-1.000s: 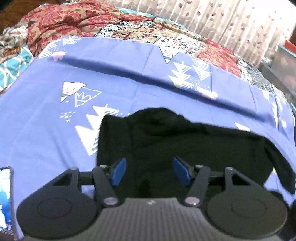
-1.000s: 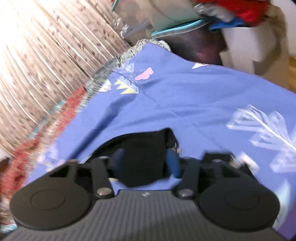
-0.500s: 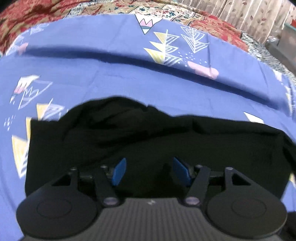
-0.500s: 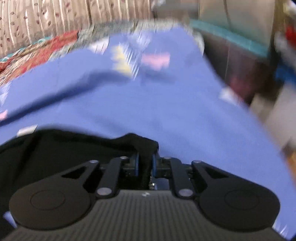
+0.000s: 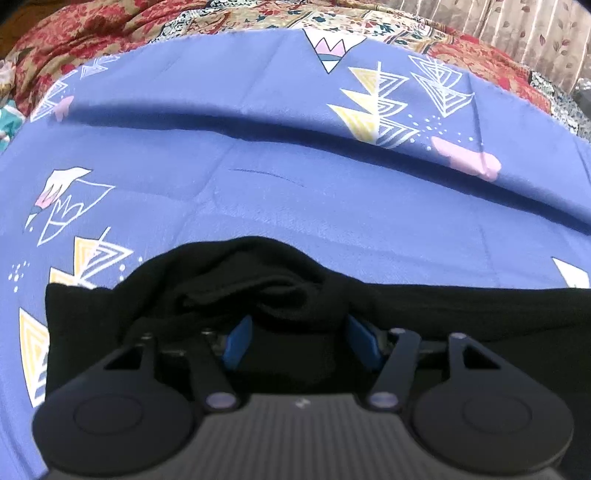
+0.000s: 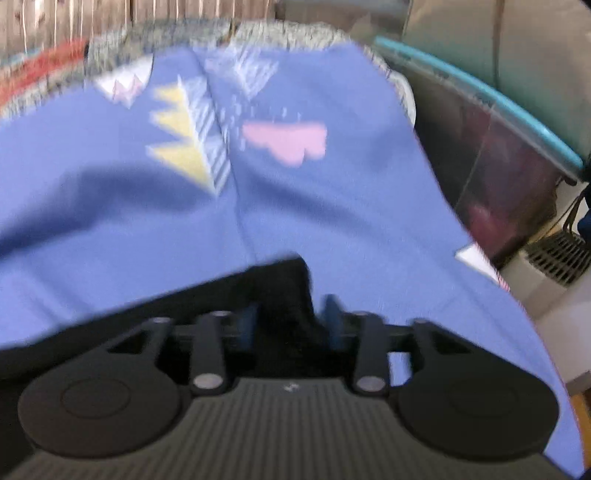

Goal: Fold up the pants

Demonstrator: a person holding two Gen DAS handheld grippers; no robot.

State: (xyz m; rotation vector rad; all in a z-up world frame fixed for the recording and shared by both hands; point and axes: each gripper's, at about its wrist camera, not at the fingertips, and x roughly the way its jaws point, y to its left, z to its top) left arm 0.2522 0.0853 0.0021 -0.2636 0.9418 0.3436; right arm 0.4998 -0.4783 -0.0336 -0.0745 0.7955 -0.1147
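Black pants [image 5: 424,314] lie on a blue patterned bedsheet [image 5: 295,184]. In the left wrist view my left gripper [image 5: 299,341] is open, its blue pads on either side of a bunched fold of the pants. In the right wrist view, which is blurred, my right gripper [image 6: 290,325] is open with a corner of the pants [image 6: 280,291] between its pads; the fabric is not pinched. Most of the pants are hidden under both grippers.
A red floral quilt [image 5: 110,29] and beige curtain [image 5: 517,29] lie beyond the sheet. A clear storage bin with a teal lid [image 6: 498,147] stands just off the bed's right edge. The blue sheet [image 6: 110,221] stretches ahead of both grippers.
My right gripper, shut on the pants' corner half a second ago, has opened. My left gripper stayed open and moved lower into the fabric, which has bunched up between its pads.
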